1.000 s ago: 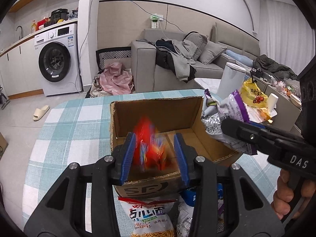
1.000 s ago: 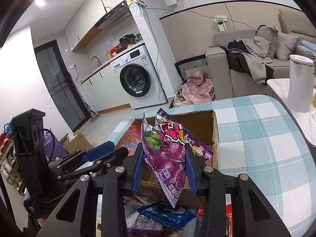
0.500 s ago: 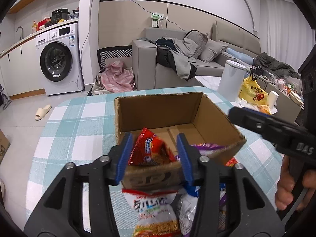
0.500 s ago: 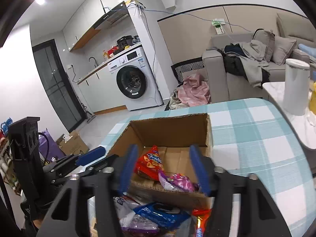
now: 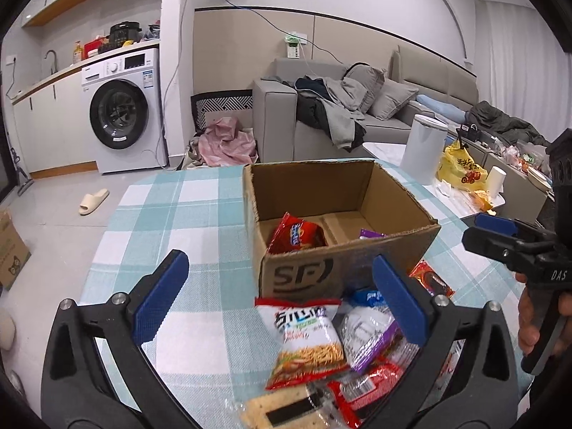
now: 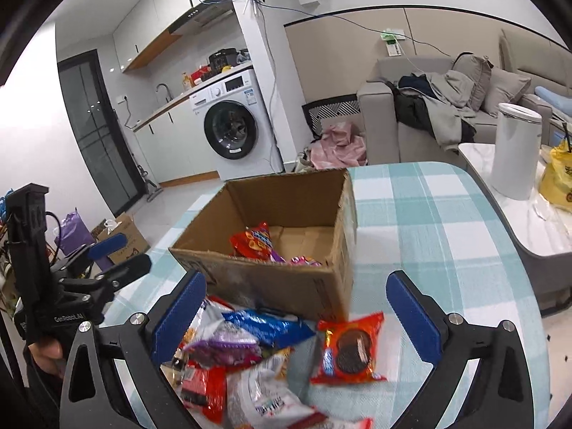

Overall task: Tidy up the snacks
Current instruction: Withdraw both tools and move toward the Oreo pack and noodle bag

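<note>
The left gripper (image 5: 282,296) hangs over the near edge of the checked worktop (image 5: 171,214) with its jaws spread wide and nothing between the blue pads; they have just been opening. The right gripper (image 6: 304,312) is in the same state, its jaws also just opened and gripping nothing, though loose packets lie below the gap between them.

The cardboard box (image 5: 343,250) stands open on the worktop just beyond both grippers. Inside it a red snack bag (image 5: 295,236) leans against the near wall, and a purple snack bag (image 6: 304,261) lies on the box floor beside it (only a corner of it shows from the left wrist).

In front of the box a heap of packets lies on the worktop. A white-and-red noodle snack bag (image 5: 307,339) lies on top, nearest the left gripper. A blue packet (image 6: 268,325) and a red cookie packet (image 6: 348,348) lie close to the box's near wall, the cookie packet off to the right side of the heap. More wrappers, purple, red and clear, overlap under these.

At the edge of each view a hand holds the other gripper's handle.
</note>
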